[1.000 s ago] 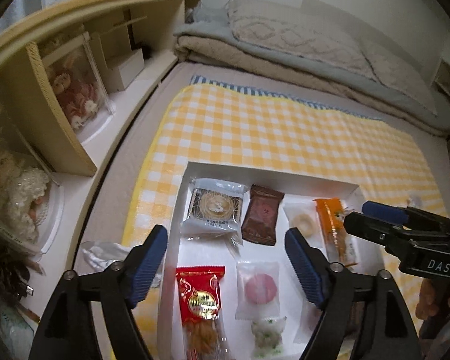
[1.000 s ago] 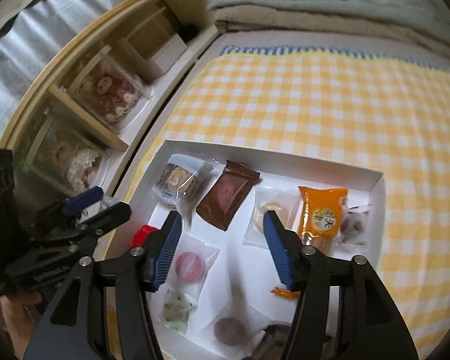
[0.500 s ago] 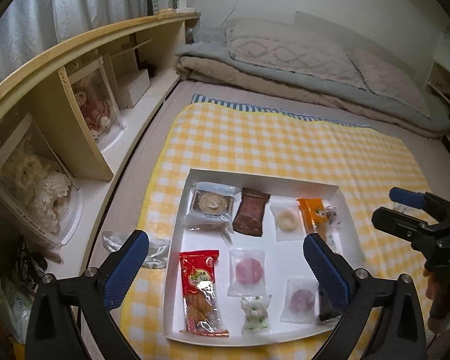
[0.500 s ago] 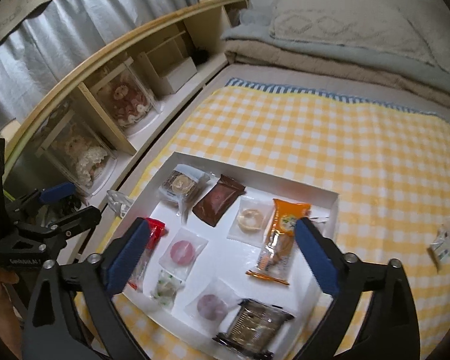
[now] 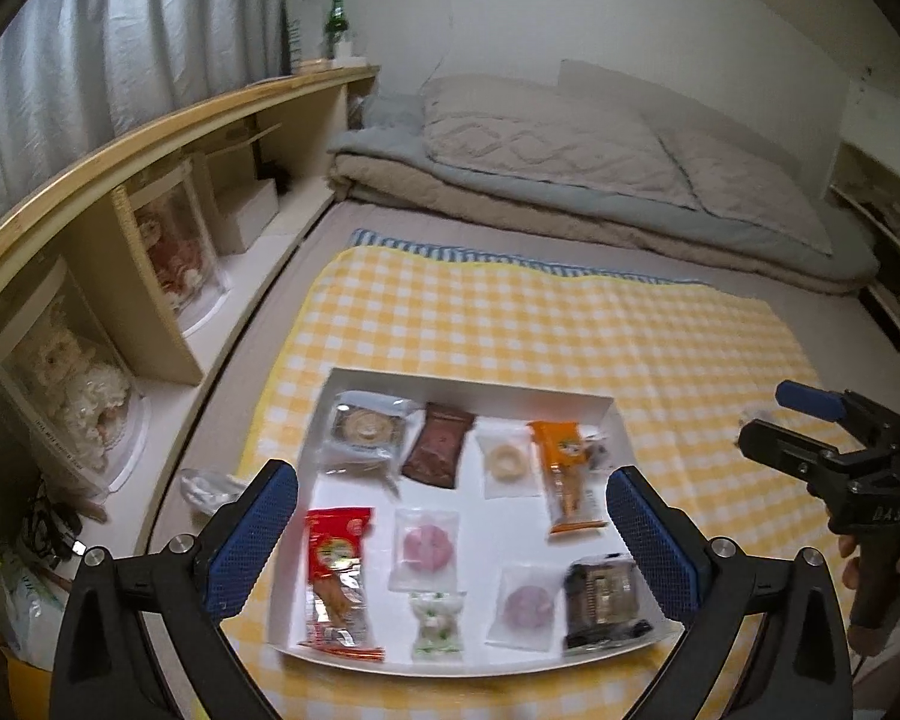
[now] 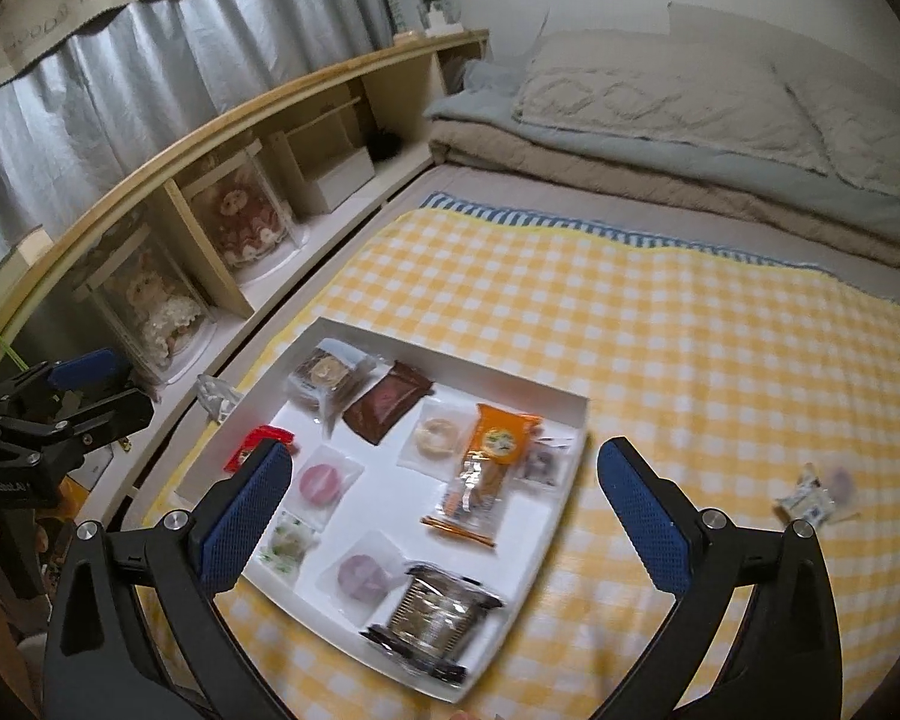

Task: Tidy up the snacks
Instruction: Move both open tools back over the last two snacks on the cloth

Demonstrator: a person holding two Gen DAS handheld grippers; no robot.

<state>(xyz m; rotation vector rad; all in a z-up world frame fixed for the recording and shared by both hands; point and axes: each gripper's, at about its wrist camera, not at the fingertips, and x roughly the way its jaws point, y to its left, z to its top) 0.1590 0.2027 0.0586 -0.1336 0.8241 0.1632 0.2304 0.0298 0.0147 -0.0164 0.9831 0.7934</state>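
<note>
While one small pale wrapped snack (image 6: 813,495) lies on the yellow checked cloth (image 6: 660,324), right of the white tray (image 6: 570,468), the right gripper (image 6: 444,483) is nearer; both grippers, left gripper (image 5: 450,531) included, stand wide and empty.

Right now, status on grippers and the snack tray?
Left gripper and right gripper open, nothing between the fingers, jaws just opened wide. White tray holds ten snacks. One wrapped snack loose on the checked cloth. Nothing in the way.

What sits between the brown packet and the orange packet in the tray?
A clear bag with a ring cookie, lying between the brown packet and orange packet; both wrist views show it.
</note>
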